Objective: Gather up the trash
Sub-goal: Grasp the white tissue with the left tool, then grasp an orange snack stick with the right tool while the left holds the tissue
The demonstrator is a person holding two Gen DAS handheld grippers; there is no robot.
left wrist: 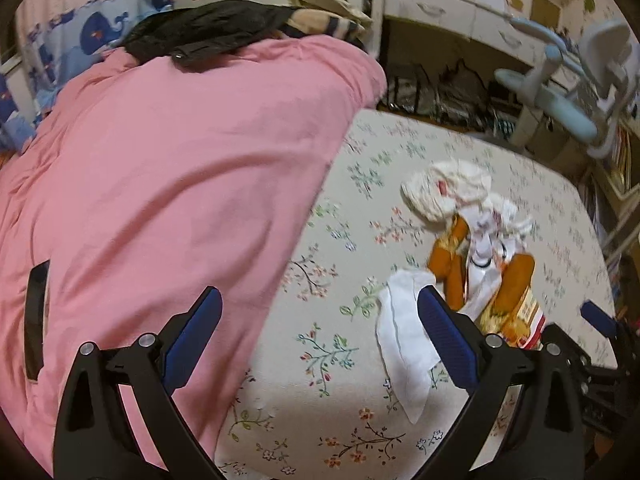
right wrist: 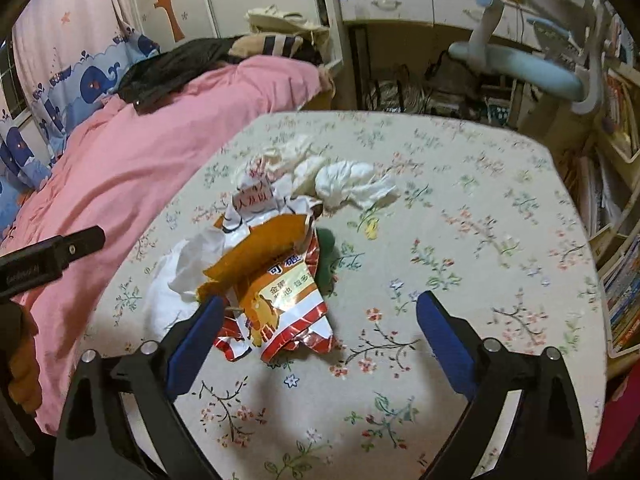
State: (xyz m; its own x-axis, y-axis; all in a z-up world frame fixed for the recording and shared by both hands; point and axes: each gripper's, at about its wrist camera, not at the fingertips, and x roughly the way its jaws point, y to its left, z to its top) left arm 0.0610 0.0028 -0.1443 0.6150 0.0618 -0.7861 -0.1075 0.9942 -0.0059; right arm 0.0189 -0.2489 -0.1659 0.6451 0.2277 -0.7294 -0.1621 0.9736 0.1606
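Floral bedsheet (right wrist: 460,208): torn orange snack wrapper (right wrist: 276,280), crumpled white tissues (right wrist: 352,188); both grippers (left wrist: 320,328) (right wrist: 316,332) released, empty.

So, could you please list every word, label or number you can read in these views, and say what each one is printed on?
"可砸": red characters on the orange snack wrapper, cut off by a fold.
"金猪" and two or three further small green characters: same wrapper, lower down; the rest is too blurred to read.
White crumpled packet: red characters, too blurred to read.
Black body of the left gripper, at the left edge of the right wrist view: small lettering, unreadable.
Books on the shelves: too small.
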